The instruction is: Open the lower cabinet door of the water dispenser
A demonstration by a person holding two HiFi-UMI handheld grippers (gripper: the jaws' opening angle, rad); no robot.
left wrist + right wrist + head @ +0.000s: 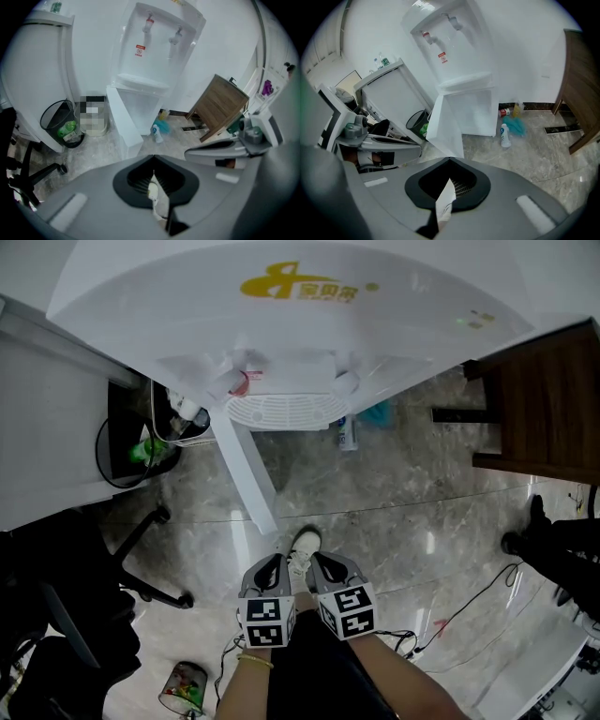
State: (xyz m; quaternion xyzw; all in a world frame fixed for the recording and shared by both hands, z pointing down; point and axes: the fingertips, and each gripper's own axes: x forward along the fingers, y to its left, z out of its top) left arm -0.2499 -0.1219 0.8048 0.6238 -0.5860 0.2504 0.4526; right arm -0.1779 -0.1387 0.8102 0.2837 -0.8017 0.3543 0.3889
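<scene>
- The grey left gripper and the grey right gripper hang side by side close to the person's body, above a white shoe. Both are well apart from the dispenser. Each has its jaws pressed together on nothing.
- The tall white plastic water dispenser stands against the wall. A black wire wastebasket is on one side and a brown wooden cabinet on the other.
- Its lower cabinet door is a flat white panel. It is swung wide out from the dispenser's left side, with its free edge pointing towards the person.
- That leaves the pale lower compartment open to the room. From where I stand it looks empty, though the far corners are hard to see.
- To my eye the job is done. The door is fully open and neither gripper is touching it, so I see nothing left to do.
- A gold logo with a row of characters sits on the dispenser's top. It is too small and slanted for me to read.
- A small red-and-white label hangs below the red-tipped tap. Its print is too fine to make out.
</scene>
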